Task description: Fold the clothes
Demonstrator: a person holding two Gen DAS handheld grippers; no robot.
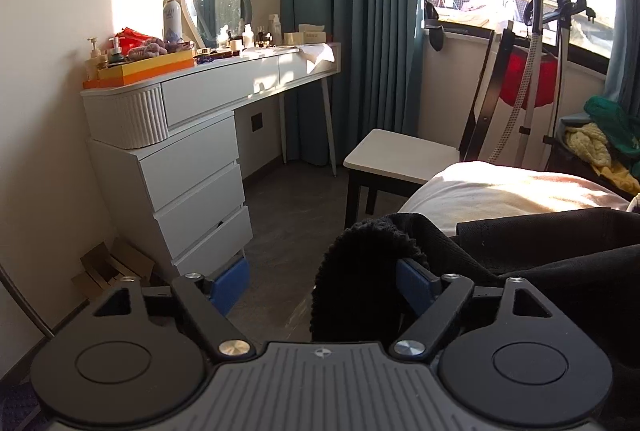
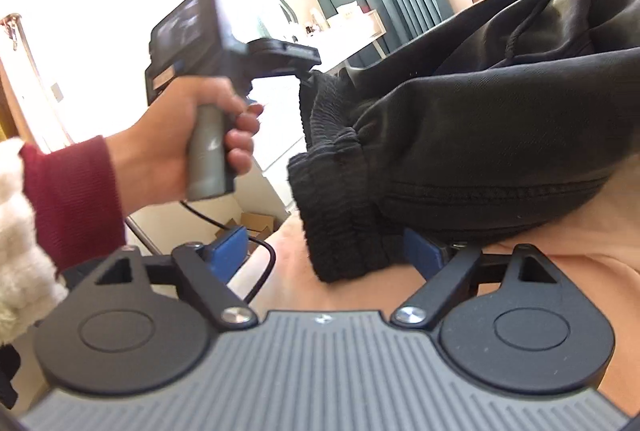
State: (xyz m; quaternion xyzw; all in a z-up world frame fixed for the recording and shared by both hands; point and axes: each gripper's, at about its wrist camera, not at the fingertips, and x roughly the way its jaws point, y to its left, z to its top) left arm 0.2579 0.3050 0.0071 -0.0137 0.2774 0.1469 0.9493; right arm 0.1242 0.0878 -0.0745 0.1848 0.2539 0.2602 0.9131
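Garment: black sweatpants (image 2: 500, 103) with ribbed elastic cuffs, lying on a bed (image 1: 500, 191) covered in a pale peach sheet; drawstring visible near the upper right of the right wrist view.
Long axis: in the right wrist view, running from the cuffs at lower centre away toward the upper right; cuff ends pointing toward the bed edge and the grippers.
Left gripper (image 1: 320, 285): blue-padded fingers spread wide, one ribbed cuff (image 1: 360, 271) hanging between them against the right-side pad; not clamped.
Right gripper (image 2: 320, 251): fingers likewise wide apart, the other ribbed cuff (image 2: 344, 215) lying between them, the pant leg draped over the right-side pad.
Left hand (image 2: 180, 143): wrapped around the grey handle of the left gripper, red sleeve at the wrist.
Setting: white dressing table (image 1: 208, 87) with mirror, teal curtains (image 1: 360, 11), white-seated chair (image 1: 400, 155), sunlit window.
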